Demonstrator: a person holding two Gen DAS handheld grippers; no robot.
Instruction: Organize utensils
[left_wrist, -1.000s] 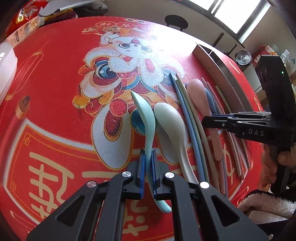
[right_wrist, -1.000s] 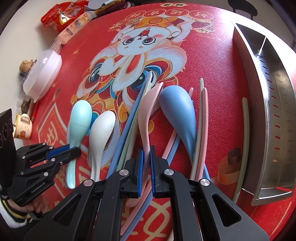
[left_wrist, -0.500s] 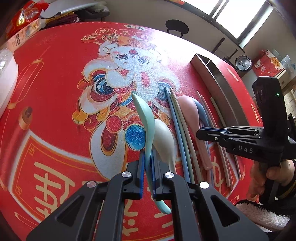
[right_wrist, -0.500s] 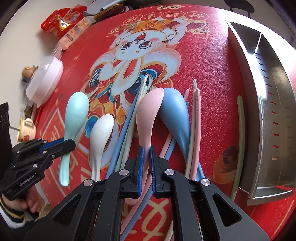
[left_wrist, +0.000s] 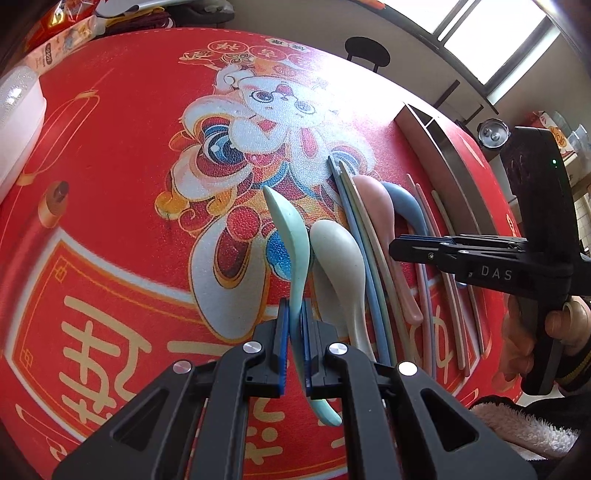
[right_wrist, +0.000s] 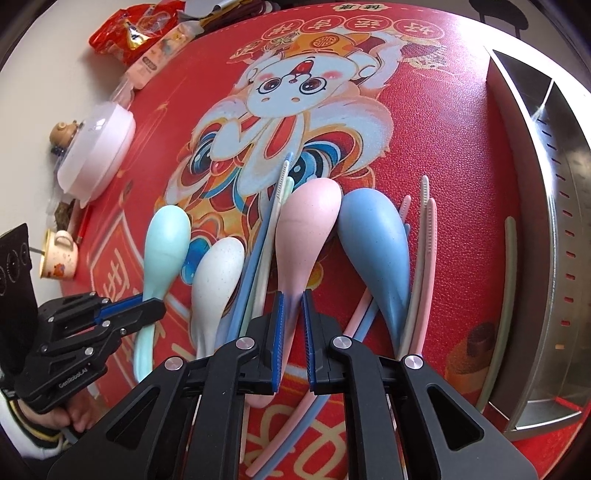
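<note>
**Two grippers on spoon handles, left clamped and right easing open**

The left gripper (left_wrist: 295, 341) was clamped on the handle of the mint-green plastic soup spoon (left_wrist: 291, 236), bowl tilted up off the red printed mat (left_wrist: 110, 166). The right gripper (right_wrist: 293, 334) straddled the pink plastic soup spoon (right_wrist: 306, 232); its jaws had just been opening, a slight gap showing beside the handle. Both spoons appeared light, rigid and smooth, best held mid-handle. The steel compartment tray (right_wrist: 546, 221) lay well to the right.

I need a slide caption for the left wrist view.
Left gripper clamps a mint spoon above the red mat.
</note>
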